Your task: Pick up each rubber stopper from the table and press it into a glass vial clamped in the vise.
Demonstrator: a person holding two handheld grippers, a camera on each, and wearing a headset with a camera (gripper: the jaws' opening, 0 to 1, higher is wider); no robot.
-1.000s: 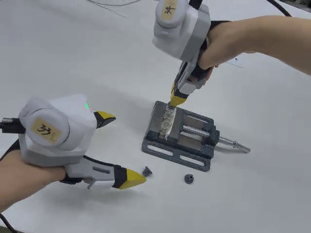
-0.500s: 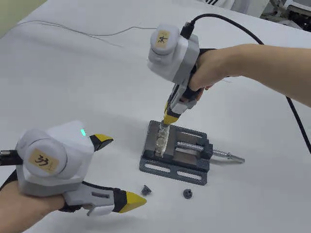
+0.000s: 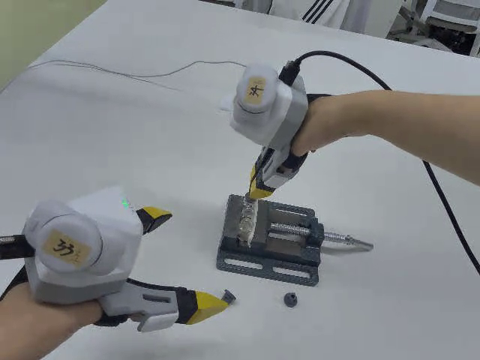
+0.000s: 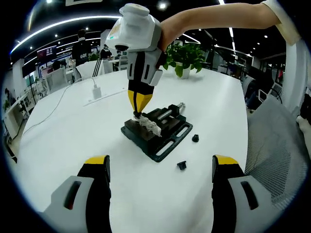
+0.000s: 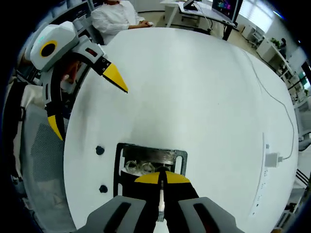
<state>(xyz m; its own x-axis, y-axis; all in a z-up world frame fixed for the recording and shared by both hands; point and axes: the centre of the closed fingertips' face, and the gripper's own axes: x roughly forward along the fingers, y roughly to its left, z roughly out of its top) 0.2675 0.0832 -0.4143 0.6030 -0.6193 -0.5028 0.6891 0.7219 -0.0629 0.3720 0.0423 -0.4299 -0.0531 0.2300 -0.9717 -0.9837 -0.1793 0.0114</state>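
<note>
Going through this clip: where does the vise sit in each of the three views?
Head view: vise just right of centre, below the right gripper.
Left gripper view: centre, slightly above the middle.
Right gripper view: bottom centre, partly behind that gripper's jaws.
Shared landmark: two loose stoppers lying beside the vise.

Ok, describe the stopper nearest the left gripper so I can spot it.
Find the dark vise on the white table. Two dark stoppers lie before its base in the head view. Yours is the stopper almost touching a yellow tip of the left gripper; the other stopper lies clear, farther right.
</note>
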